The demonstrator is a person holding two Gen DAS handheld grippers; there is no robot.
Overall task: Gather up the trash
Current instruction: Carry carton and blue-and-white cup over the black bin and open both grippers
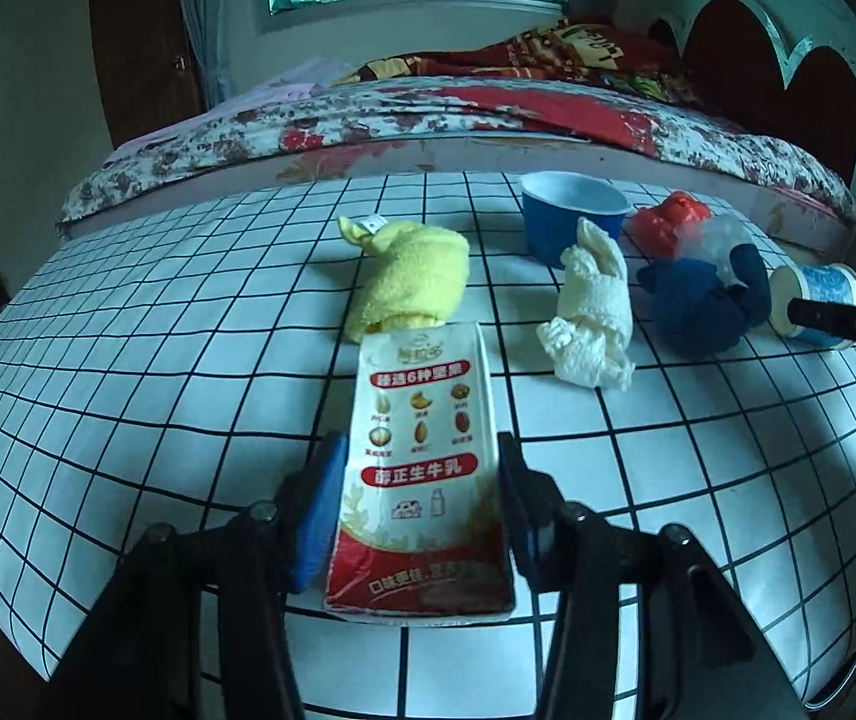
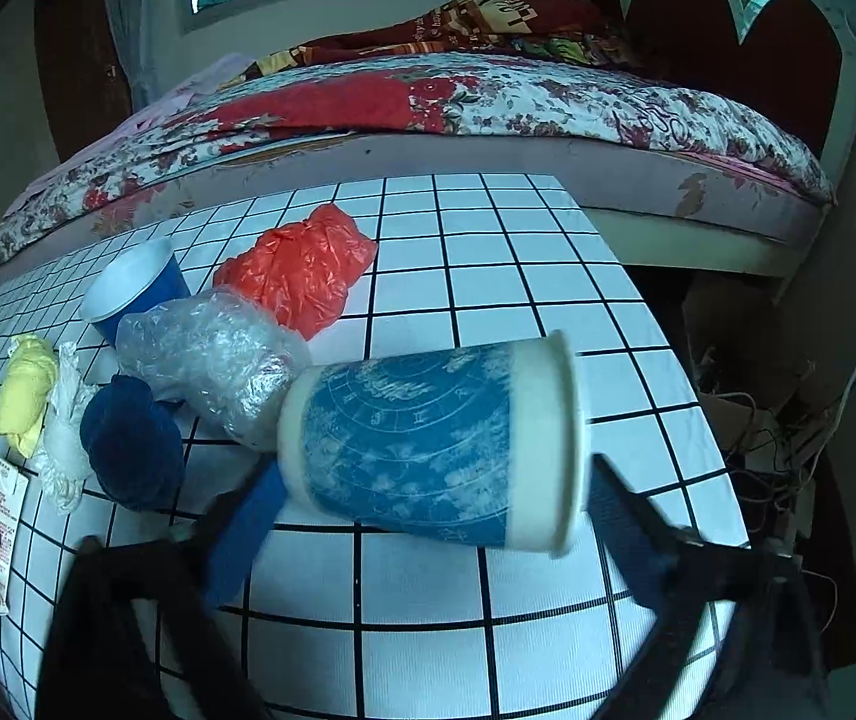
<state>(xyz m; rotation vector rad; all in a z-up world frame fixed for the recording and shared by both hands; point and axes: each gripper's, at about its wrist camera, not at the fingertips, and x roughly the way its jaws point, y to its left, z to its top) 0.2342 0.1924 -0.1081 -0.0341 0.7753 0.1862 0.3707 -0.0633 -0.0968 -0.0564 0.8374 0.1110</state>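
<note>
The table [image 1: 128,372], covered with a white checked cloth, stands beside a bed [image 2: 487,108], and the trash is gathered toward its far right corner, probably so that both tools can reach it. A milk carton [image 1: 422,468] lies flat near the front edge of the tabletop, with its long axis pointing away toward the far edge. It is placed between the fingers of the left gripper [image 1: 422,480], which seem to press on its two long sides; whether the grip is already firm cannot be told.

A paper cup [image 2: 433,444] lies on its side near the right edge, its long axis across the view and its open mouth toward the right. The right gripper [image 2: 428,516] is spread around it, and the fingers appear not to touch it yet.

Behind the cup are seen an orange bag [image 2: 302,264], a clear plastic wrap [image 2: 212,354], a blue bowl [image 1: 571,210], a dark blue cloth [image 2: 128,438], a yellow towel [image 1: 410,276] and a crumpled tissue [image 1: 589,312].
</note>
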